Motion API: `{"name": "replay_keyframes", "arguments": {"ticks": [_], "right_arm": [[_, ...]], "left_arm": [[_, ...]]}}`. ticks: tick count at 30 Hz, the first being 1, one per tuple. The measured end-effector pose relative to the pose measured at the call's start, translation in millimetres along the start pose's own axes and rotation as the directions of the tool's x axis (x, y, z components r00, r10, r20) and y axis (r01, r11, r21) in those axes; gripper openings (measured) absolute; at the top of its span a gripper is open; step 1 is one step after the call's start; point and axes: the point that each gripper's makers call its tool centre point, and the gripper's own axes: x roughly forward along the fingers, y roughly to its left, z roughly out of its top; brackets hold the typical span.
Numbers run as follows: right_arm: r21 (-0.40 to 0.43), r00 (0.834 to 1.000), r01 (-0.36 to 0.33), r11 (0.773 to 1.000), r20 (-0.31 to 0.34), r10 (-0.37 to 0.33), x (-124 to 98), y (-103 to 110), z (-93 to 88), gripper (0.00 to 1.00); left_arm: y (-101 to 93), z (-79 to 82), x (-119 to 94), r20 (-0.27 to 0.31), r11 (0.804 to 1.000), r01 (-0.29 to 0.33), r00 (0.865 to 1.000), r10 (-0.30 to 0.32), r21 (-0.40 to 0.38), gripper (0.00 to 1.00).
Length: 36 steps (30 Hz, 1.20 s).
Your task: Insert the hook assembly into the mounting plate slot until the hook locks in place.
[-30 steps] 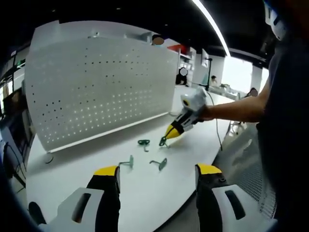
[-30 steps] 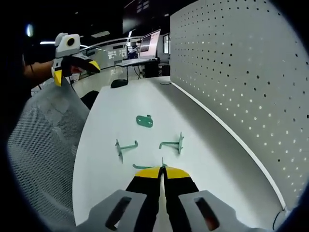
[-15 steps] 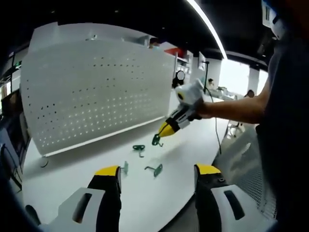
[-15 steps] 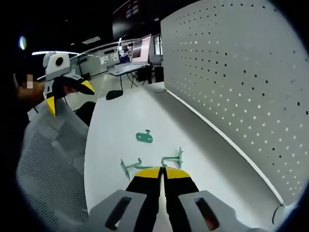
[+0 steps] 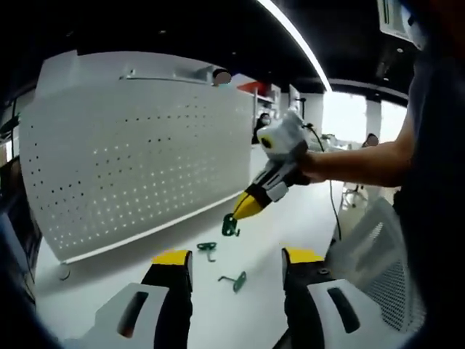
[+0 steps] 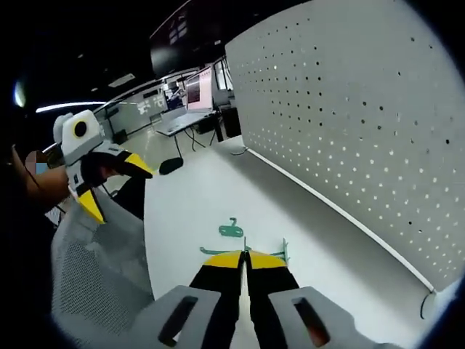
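A white pegboard mounting plate (image 5: 138,167) stands upright at the back of the white table (image 5: 305,218). In the left gripper view my right gripper (image 5: 242,208) comes in from the right, raised above the table and shut on a green hook (image 5: 230,226) that hangs from its yellow tips. In the right gripper view that hook is only a thin green sliver (image 6: 245,246) at the shut right gripper (image 6: 245,259), with the pegboard (image 6: 341,131) to the right. My left gripper (image 5: 237,255) is open with nothing in it, and appears again as the left gripper (image 6: 116,187), held over a chair.
More green hooks lie loose on the table: one hook (image 5: 207,249) and another hook (image 5: 235,280) near my left jaws, and a flat hook piece (image 6: 231,230) below the right gripper. A mesh chair back (image 6: 94,276) stands at the table's edge. A person's arm (image 5: 363,163) reaches in.
My right gripper has lifted the green hook off the table and carried it up toward the pegboard. Both hands rose, so the table hooks sit lower in both views.
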Motion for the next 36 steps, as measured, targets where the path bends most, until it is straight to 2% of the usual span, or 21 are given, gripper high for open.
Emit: {"name": "replay_keyframes", "arguments": {"ticks": [13,20,36], "right_arm": [[0.028,1.0,0.017,0.999,0.006,-0.017,-7,17,12.8,0.0],[0.051,0.999,0.025,0.998,0.021,-0.026,-11,24,18.3,0.0],[0.135,0.998,0.045,0.99,0.036,-0.05,-16,35,24.8,0.0]], "left_arm": [[-7.7,7.8,33,-0.014,0.996,0.043,0.999,-0.042,0.075,0.39],[-10.3,10.1,46,-0.019,0.994,0.043,0.999,-0.041,0.098,0.36],[-4.7,12.5,65,-0.014,0.989,-0.006,1.0,0.008,0.146,0.28]]}}
